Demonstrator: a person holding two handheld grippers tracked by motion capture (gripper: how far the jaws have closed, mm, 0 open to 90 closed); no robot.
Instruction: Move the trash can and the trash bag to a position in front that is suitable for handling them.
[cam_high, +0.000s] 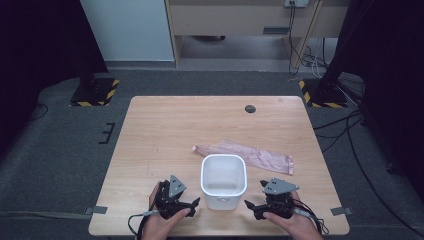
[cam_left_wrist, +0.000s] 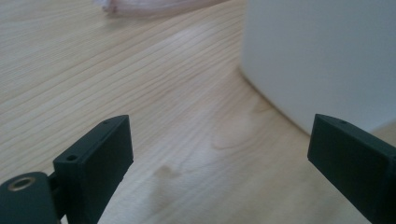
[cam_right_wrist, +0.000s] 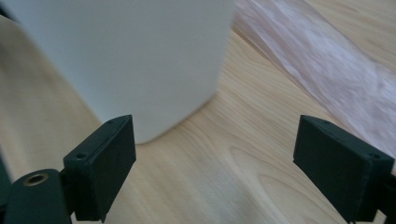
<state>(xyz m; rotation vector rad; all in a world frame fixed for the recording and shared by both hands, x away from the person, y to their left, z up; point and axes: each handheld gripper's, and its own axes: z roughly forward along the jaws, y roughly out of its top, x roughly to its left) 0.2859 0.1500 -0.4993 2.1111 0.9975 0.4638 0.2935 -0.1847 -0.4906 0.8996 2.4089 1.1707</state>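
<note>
A pale wooden bench (cam_high: 165, 130) stands on grey carpet (cam_high: 55, 160), with dark curtains at both sides. A white bin (cam_high: 223, 181) sits upright near its front edge, and a pink plastic bag (cam_high: 250, 154) lies flat just behind it. The left gripper (cam_high: 192, 206) and right gripper (cam_high: 250, 207) flank the bin, jaws wide apart and empty.
</note>
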